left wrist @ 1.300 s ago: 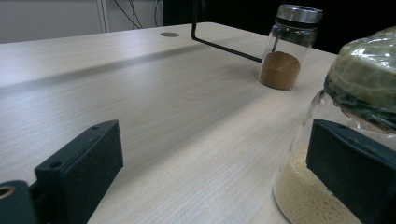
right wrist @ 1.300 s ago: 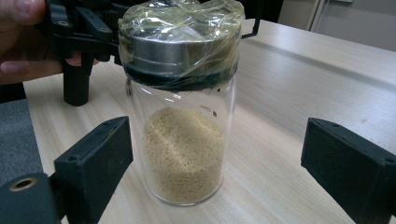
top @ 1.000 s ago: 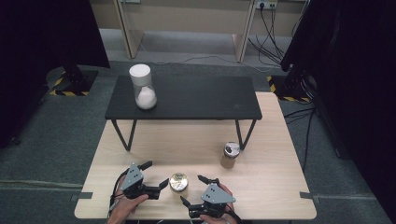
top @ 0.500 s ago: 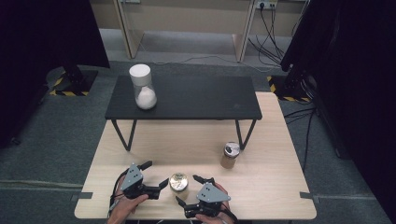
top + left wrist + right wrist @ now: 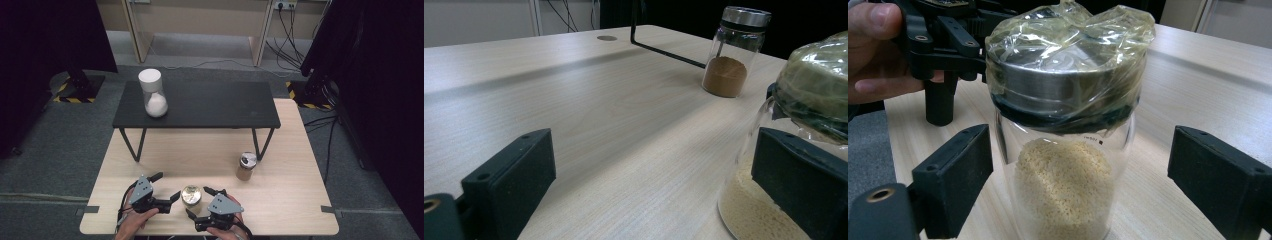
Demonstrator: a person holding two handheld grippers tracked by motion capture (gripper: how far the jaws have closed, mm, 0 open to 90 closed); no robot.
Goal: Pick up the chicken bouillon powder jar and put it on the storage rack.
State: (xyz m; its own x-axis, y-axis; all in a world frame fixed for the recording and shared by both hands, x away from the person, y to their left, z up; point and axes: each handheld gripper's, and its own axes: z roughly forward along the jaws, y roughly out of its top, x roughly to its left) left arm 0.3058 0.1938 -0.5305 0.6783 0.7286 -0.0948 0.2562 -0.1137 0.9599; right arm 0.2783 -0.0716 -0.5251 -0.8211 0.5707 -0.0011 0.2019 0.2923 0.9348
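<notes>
since a second ago, the right gripper [image 5: 196, 201] has slid a little to the left along the near edge of the table [image 5: 300, 200], closing in on the jar of pale grains [image 5: 191, 195]; the left gripper [image 5: 166, 187] sits about where it was, and the jar has not shifted.

the jar of pale grains stands upright on the light wooden table near its front edge, between the two grippers. its metal lid is wrapped in crinkled clear plastic film [image 5: 1068, 55].

in the right gripper view the jar [image 5: 1063, 165] stands squarely between the two black jaws, which are spread wide with a gap of bare table on either side of the glass, so nothing is touched. beyond the jar the left gripper [image 5: 943, 45] and the person's hand [image 5: 878, 50] show close behind it.

in the left gripper view the jaws are likewise released and spread apart; the jar [image 5: 794, 165] sits at the right edge, just behind the right-hand jaw and off the centre of the gap. whether that jaw touches the glass cannot be told.

farther off on the table stands a smaller jar of brown powder [image 5: 734, 52] with a metal cap, beside a leg of the black bench [image 5: 200, 105]. on that bench stands a white-lidded jar [image 5: 154, 94].
</notes>
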